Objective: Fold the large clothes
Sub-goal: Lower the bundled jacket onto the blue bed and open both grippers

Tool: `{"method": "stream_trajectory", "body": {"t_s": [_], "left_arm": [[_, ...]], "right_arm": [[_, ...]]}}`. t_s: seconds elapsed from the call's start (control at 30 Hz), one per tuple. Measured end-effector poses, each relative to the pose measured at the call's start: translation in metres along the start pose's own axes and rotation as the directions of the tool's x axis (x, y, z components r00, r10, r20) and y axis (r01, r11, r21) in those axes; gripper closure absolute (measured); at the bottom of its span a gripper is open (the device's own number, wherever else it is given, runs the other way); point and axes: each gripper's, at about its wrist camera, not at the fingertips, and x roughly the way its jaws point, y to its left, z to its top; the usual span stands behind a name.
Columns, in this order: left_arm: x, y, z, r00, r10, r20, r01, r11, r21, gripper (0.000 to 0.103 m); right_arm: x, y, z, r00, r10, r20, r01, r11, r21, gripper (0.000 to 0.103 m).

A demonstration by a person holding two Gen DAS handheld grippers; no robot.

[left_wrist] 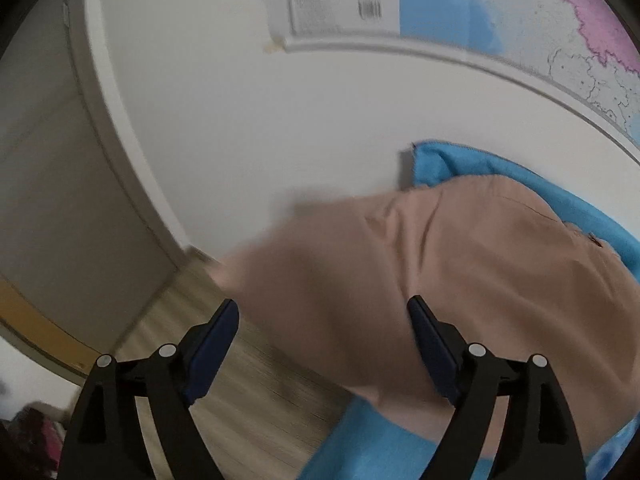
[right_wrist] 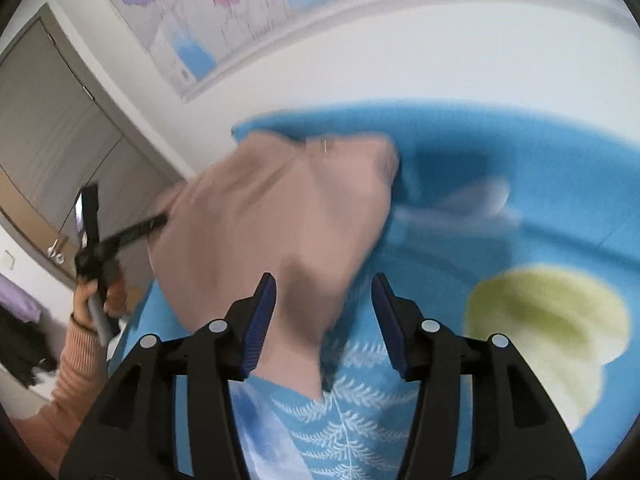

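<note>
A large beige-pink garment (left_wrist: 460, 264) lies crumpled on a blue cover (left_wrist: 460, 160), with one end hanging over the edge toward the floor. My left gripper (left_wrist: 322, 314) hovers over that end, jaws wide apart and not touching the cloth. In the right wrist view the same garment (right_wrist: 272, 216) is bunched, and a point of it runs down between the fingers of my right gripper (right_wrist: 323, 294). Those jaws stand apart and do not press on the cloth. At left in that view, a hand (right_wrist: 86, 296) in a ribbed peach sleeve holds the left gripper, whose fingers (right_wrist: 136, 230) reach the garment's edge.
The blue cover (right_wrist: 520, 152) carries a white fern print near me. A pale yellow-green folded item (right_wrist: 548, 320) lies at right and a blurred pale item (right_wrist: 464, 200) behind it. A wall map (left_wrist: 500, 12), a grey door (right_wrist: 52, 128), wood floor (left_wrist: 248, 392) and a clothes pile (right_wrist: 20, 320) surround it.
</note>
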Motion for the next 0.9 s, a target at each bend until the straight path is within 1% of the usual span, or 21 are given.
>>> {"method": "stream_trajectory", "body": {"t_s": [0.03, 0.07, 0.13, 0.2, 0.23, 0.27, 0.3, 0.33, 0.37, 0.4, 0.43, 0.47, 0.5, 0.53, 0.57, 0.63, 0.7, 0.77, 0.8, 0.87, 0.9], "left_arm": [[-0.007, 0.001, -0.001, 1.0, -0.014, 0.012, 0.014, 1.0, -0.002, 0.021], [-0.016, 0.0, -0.002, 0.998, -0.049, 0.03, 0.048, 0.999, 0.004, 0.021], [-0.027, -0.01, -0.003, 0.994, -0.091, 0.053, 0.089, 0.995, 0.04, 0.021], [-0.032, -0.022, -0.005, 0.984, -0.174, 0.045, 0.171, 0.983, 0.061, 0.02], [-0.033, -0.028, -0.007, 0.975, -0.221, 0.032, 0.219, 0.974, 0.056, 0.02], [-0.03, -0.036, -0.009, 0.968, -0.251, 0.024, 0.25, 0.967, 0.057, 0.021], [-0.033, -0.042, -0.013, 0.961, -0.277, 0.018, 0.275, 0.959, 0.066, 0.021], [-0.029, -0.054, -0.016, 0.954, -0.299, 0.011, 0.298, 0.951, 0.079, 0.021], [-0.031, -0.06, -0.02, 0.952, -0.308, 0.005, 0.306, 0.948, 0.091, 0.021], [-0.034, -0.065, -0.025, 0.949, -0.316, 0.0, 0.314, 0.944, 0.105, 0.021], [-0.033, -0.073, -0.031, 0.943, -0.333, -0.011, 0.332, 0.936, 0.12, 0.021], [-0.031, -0.077, -0.034, 0.941, -0.339, -0.022, 0.339, 0.933, 0.125, 0.021], [-0.028, -0.083, -0.039, 0.94, -0.34, -0.04, 0.342, 0.93, 0.135, 0.021], [-0.031, -0.089, -0.044, 0.942, -0.333, -0.046, 0.336, 0.931, 0.145, 0.021], [-0.024, -0.095, -0.044, 0.945, -0.322, -0.049, 0.326, 0.934, 0.149, 0.021], [-0.026, -0.099, -0.047, 0.95, -0.31, -0.046, 0.313, 0.938, 0.146, 0.021], [-0.035, -0.098, -0.049, 0.944, -0.328, -0.03, 0.329, 0.935, 0.135, 0.021], [-0.045, -0.101, -0.052, 0.938, -0.345, -0.013, 0.344, 0.928, 0.144, 0.021], [-0.05, -0.103, -0.054, 0.937, -0.349, -0.006, 0.346, 0.926, 0.15, 0.021], [-0.054, -0.108, -0.059, 0.933, -0.361, -0.01, 0.358, 0.92, 0.157, 0.021], [-0.053, -0.112, -0.062, 0.931, -0.365, -0.023, 0.364, 0.918, 0.157, 0.021]], "right_arm": [[-0.002, 0.004, 0.003, 1.0, 0.01, 0.012, -0.009, 1.0, -0.028, 0.051], [-0.003, 0.007, 0.004, 1.0, 0.015, 0.02, -0.014, 0.999, -0.049, 0.051], [0.009, 0.026, 0.014, 0.999, 0.023, 0.03, -0.02, 0.994, -0.104, 0.051], [0.023, 0.035, 0.02, 0.999, 0.027, 0.022, -0.024, 0.992, -0.123, 0.051], [0.032, 0.035, 0.021, 1.0, 0.023, 0.013, -0.021, 0.992, -0.123, 0.051], [0.048, 0.034, 0.021, 0.999, 0.026, -0.024, -0.029, 0.994, -0.109, 0.051], [0.058, 0.031, 0.02, 0.998, 0.022, -0.053, -0.027, 0.995, -0.094, 0.054], [0.072, 0.026, 0.016, 0.997, 0.003, -0.081, -0.009, 0.997, -0.078, 0.054], [0.083, 0.02, 0.011, 0.994, 0.0, -0.105, -0.006, 0.998, -0.064, 0.055], [0.087, 0.015, 0.008, 0.994, 0.004, -0.112, -0.009, 0.999, -0.053, 0.056], [0.089, 0.008, 0.004, 0.994, 0.011, -0.107, -0.015, 0.999, -0.039, 0.056], [0.088, 0.003, 0.004, 0.994, 0.023, -0.105, -0.026, 0.999, -0.03, 0.056], [0.086, 0.002, 0.006, 0.994, 0.026, -0.109, -0.029, 0.999, -0.026, 0.056], [0.083, -0.001, 0.008, 0.993, 0.022, -0.116, -0.025, 0.999, -0.022, 0.056], [0.079, 0.0, 0.009, 0.992, 0.014, -0.121, -0.017, 1.0, -0.019, 0.056], [0.065, 0.005, 0.01, 0.995, 0.005, -0.098, -0.009, 0.999, -0.047, 0.055], [0.047, 0.013, 0.005, 0.998, 0.023, -0.053, -0.027, 0.996, -0.086, 0.051], [0.036, 0.024, -0.003, 0.999, 0.039, -0.029, -0.042, 0.991, -0.125, 0.049], [0.033, 0.028, -0.008, 0.999, 0.037, -0.026, -0.041, 0.989, -0.144, 0.049], [0.034, 0.037, -0.019, 0.998, 0.032, -0.046, -0.04, 0.981, -0.19, 0.051], [0.039, 0.041, -0.027, 0.998, 0.001, -0.064, -0.015, 0.976, -0.217, 0.051]]}}
